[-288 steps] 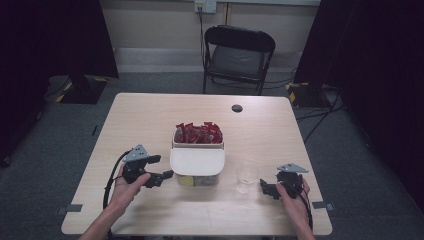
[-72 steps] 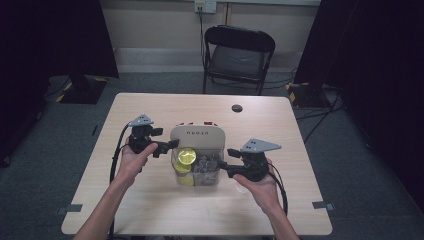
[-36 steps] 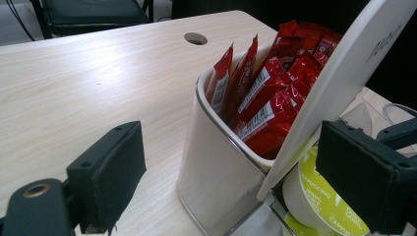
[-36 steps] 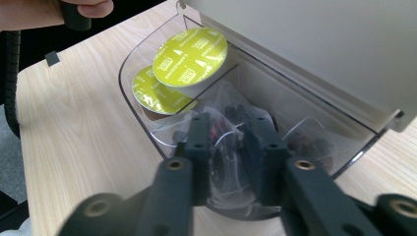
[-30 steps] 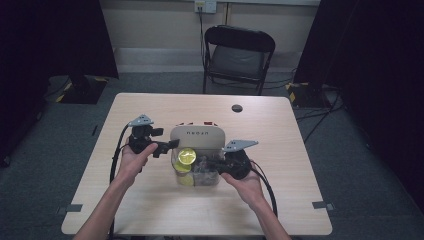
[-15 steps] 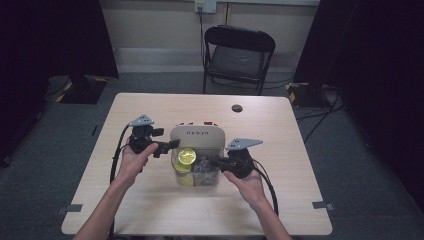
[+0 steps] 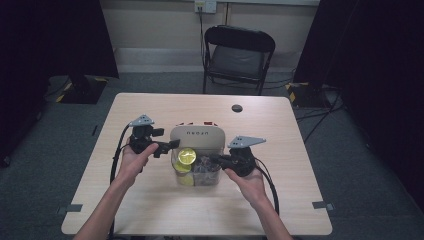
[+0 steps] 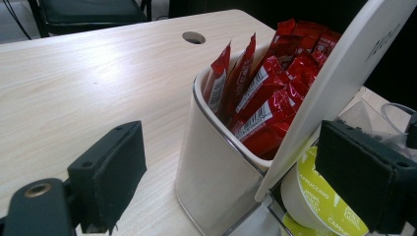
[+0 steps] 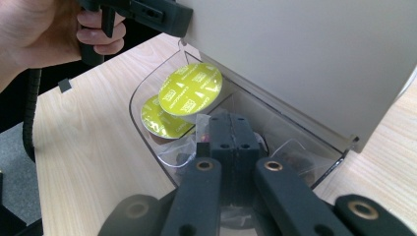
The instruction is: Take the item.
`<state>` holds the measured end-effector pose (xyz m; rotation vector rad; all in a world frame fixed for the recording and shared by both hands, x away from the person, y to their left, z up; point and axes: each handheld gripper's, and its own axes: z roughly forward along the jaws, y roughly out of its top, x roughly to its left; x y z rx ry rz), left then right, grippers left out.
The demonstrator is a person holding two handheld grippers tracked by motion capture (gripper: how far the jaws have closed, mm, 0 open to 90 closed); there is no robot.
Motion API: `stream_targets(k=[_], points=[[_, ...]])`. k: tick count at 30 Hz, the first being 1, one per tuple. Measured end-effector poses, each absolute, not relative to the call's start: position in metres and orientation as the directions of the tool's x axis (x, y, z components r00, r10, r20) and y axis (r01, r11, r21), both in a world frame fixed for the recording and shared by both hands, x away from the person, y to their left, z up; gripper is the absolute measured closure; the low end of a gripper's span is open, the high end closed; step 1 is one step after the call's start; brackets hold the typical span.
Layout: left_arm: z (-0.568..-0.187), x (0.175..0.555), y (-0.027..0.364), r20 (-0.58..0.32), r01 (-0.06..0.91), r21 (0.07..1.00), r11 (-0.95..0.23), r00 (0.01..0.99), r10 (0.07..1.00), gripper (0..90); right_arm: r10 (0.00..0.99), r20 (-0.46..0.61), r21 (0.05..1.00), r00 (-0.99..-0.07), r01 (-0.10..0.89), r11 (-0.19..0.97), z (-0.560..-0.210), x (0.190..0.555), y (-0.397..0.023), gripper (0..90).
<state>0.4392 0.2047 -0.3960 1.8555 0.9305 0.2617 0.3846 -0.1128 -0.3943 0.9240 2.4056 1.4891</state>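
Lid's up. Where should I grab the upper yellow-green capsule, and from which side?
I'd pinch the upper capsule across its round rim, one jaw on each side. It leans on the lower capsule, foil facing the right gripper, so come from that side, over the clear bin's wall and under the raised lid.

lid [image 8: 339,83] cut off at top, capsule [image 8: 314,206] cropped

On the surface [image 7: 150,200] a box's white lid [image 7: 196,136] stands raised. The left tongs [image 7: 172,145] touch its edge. The right tongs [image 7: 214,159] reach into the clear compartment [image 7: 197,172] beside a yellow-green capsule [image 7: 187,156].
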Motion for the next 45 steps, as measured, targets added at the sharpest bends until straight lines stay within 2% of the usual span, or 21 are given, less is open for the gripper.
stream_targets(k=[45], points=[[-0.396,0.439,0.205,-0.222,0.485,0.851,-0.201,0.680,0.699,11.4,0.595,0.168,0.886,-0.786,0.385,0.259,-0.372,0.372,-0.133,90.0]])
